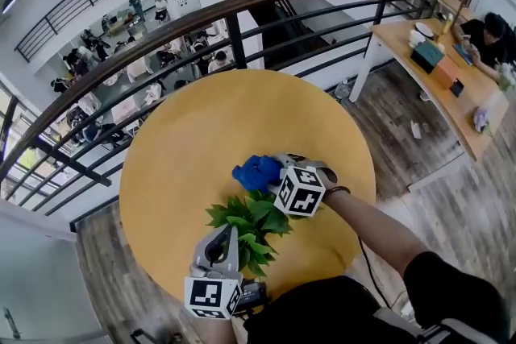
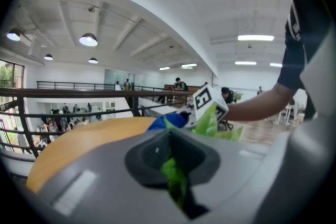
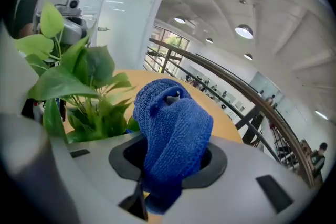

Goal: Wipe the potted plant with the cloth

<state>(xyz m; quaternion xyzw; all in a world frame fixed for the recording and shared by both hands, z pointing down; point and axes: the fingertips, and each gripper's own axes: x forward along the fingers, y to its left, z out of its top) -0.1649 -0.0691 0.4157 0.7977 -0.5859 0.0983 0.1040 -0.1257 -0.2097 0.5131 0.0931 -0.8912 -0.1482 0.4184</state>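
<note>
I run a pair of matching tools here. The left tongs (image 1: 230,232) have a pale grey moulded shell. A dark rounded collar (image 2: 144,157) is sunk into the nose, where the two halves meet at a narrow slit. A cube (image 1: 211,296) of black-and-white square markers sits at the back end. The right tongs (image 1: 270,172) are the same build, with a grey shell, a dark collar (image 3: 218,162) and their own marker cube (image 1: 300,190). Small dark rectangular insets (image 3: 272,192) are set into that shell. The person carrying them wears a dark short sleeve (image 2: 295,29), a thin dark band (image 1: 339,191) round the right wrist and dark trousers (image 1: 455,290). A thin dark cable (image 1: 363,254) runs beside the right forearm.
</note>
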